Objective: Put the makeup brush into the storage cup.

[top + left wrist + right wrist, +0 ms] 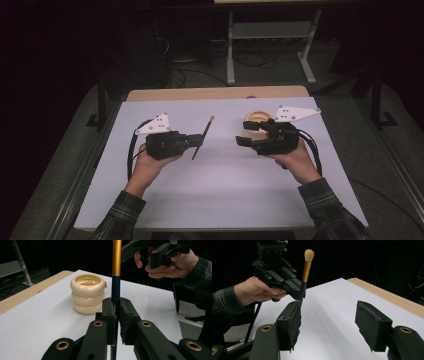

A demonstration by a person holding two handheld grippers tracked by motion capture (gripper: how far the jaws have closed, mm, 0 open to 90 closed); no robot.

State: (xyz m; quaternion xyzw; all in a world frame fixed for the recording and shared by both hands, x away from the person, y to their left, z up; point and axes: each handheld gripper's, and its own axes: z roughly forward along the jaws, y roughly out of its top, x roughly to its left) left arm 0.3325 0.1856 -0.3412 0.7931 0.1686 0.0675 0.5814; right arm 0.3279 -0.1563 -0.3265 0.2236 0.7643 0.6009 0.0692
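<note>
Jaws of the left gripper [197, 141] clamp the dark handle of a slim gold-ferruled makeup brush [203, 136], raised left of centre. The right gripper [243, 140] gapes empty beside a cream ringed holder [256, 118] at far right.

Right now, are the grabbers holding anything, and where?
The left gripper pinches a makeup brush by the dark lower part of its handle. The right gripper is open and holds nothing.

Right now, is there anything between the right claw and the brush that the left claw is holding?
Nothing visible. The right claw stands open, with bare white table between it and the brush in the left claw. The cream ring stack sits behind it.
</note>
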